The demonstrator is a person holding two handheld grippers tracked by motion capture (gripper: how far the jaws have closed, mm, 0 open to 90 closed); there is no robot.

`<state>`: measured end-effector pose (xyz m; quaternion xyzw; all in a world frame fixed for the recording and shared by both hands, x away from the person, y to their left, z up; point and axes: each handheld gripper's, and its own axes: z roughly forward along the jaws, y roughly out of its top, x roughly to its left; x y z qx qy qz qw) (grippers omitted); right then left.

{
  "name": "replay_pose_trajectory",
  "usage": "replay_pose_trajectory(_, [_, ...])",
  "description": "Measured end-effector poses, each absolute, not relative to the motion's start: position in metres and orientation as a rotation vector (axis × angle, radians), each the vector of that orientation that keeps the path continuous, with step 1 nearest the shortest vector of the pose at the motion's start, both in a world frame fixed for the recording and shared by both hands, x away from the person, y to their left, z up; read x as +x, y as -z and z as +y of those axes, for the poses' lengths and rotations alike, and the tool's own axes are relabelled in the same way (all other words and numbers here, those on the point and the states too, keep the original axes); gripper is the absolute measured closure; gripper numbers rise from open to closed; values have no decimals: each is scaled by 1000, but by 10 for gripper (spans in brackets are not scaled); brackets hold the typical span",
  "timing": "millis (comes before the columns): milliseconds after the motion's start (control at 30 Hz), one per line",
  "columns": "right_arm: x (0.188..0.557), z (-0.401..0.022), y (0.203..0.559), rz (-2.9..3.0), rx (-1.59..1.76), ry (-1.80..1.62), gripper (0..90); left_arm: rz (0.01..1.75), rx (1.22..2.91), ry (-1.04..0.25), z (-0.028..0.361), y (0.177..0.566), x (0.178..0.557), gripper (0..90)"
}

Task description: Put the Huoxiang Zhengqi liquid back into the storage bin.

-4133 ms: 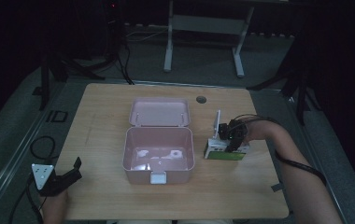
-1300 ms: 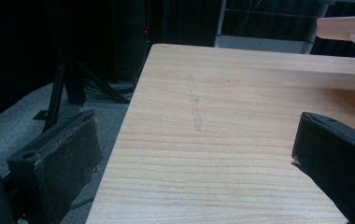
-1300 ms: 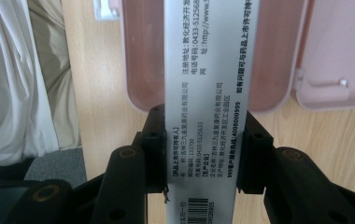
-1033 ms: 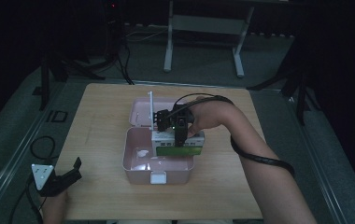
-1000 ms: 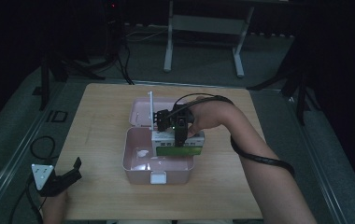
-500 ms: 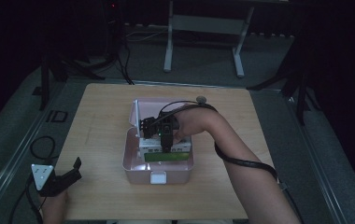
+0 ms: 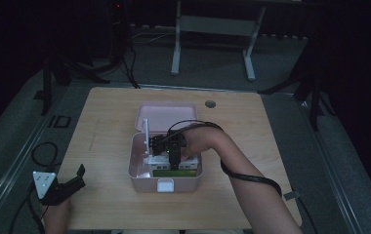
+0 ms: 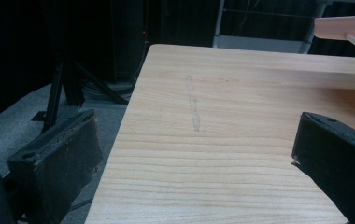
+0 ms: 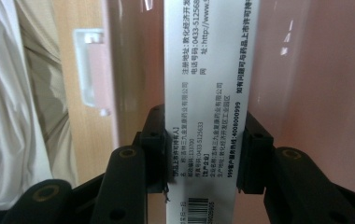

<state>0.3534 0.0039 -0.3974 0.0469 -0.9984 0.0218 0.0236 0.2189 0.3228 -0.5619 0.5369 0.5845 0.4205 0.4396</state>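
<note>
Big wooden desk (image 7: 105, 126). Pink box (image 7: 139, 173) open, lid (image 7: 166, 114) lying behind it. Right gripper (image 9: 202, 154) down inside box, fingers (image 9: 154, 149) squeezed tight on white medicine packet (image 9: 208, 70). Packet long way runs straight out ahead of fingers, thin edge up. Could catch on box wall and tip if let go crooked. Left gripper (image 7: 59, 187) resting near desk corner, fingers (image 8: 59, 158) wide apart, nothing between.

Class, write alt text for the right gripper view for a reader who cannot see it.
The right gripper clamps a white printed carton between its two black jaws, holding it inside a pink plastic box. The box's clasp and the wooden table show at left.
</note>
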Motion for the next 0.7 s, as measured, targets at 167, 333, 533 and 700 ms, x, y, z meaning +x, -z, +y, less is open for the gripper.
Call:
replay_pose_trajectory(167, [355,3,416,-3076,135,-89,621,1451,1333,-1045,323,562,219,14])
replay_pose_trajectory(333, [356,2,429,-3066,141,-92,621,1449,1334,-1044,323,562,219,13])
replay_pose_trajectory(533, [357,1,439,-3069,149,-94,621,1449,1334,-1044,323,562,219,14])
replay_pose_trajectory(700, [356,1,446,-3073,157,-88,620,1449,1334,-1044,323,562,219,13])
